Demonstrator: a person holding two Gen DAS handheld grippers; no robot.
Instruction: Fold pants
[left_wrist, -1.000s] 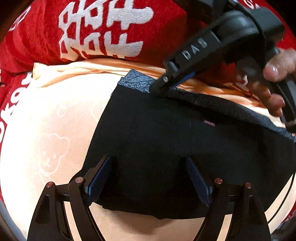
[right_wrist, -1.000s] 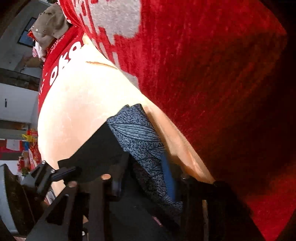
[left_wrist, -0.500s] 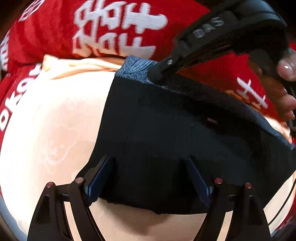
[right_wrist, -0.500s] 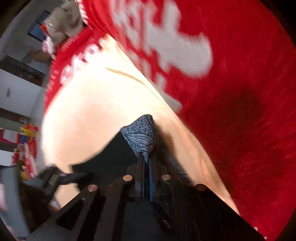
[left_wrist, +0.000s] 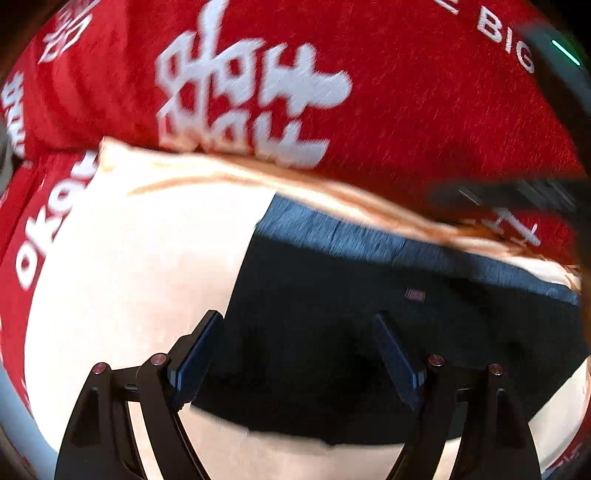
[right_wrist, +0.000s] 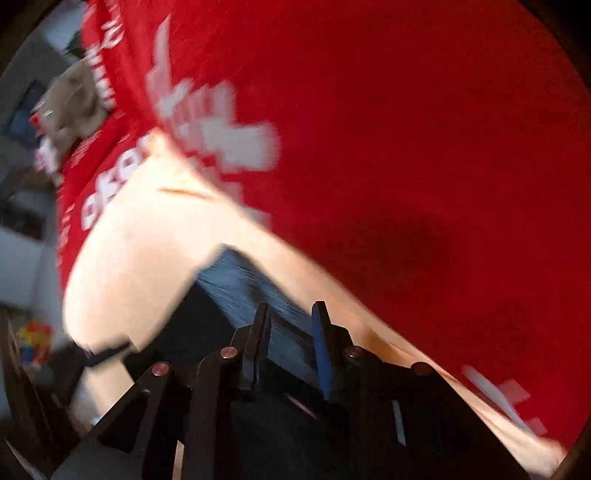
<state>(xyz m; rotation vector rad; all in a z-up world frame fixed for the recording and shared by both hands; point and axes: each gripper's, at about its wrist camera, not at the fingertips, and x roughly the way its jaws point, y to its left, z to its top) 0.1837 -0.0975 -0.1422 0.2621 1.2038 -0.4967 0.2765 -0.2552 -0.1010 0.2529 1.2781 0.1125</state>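
Observation:
The black pants (left_wrist: 332, 332) lie folded on a cream blanket (left_wrist: 147, 277), with a grey-blue patterned waistband (left_wrist: 351, 236) along their far edge. My left gripper (left_wrist: 299, 332) is open, its two fingers spread over the near part of the black cloth. In the right wrist view, my right gripper (right_wrist: 291, 314) hovers over the waistband (right_wrist: 236, 284) with its jaws partly apart and the band no longer pinched between them. The right gripper's body shows blurred at the far right of the left wrist view (left_wrist: 517, 192).
A red blanket with white lettering (left_wrist: 369, 92) lies beyond the cream one. In the right wrist view a beige-grey garment (right_wrist: 74, 103) lies at the far left on the red cloth (right_wrist: 406, 147), with room clutter past the bed edge.
My right gripper let go of the waistband corner and opened partway, and it has pulled back to the right. The waistband has dropped flat on the blanket. My left gripper stayed open.

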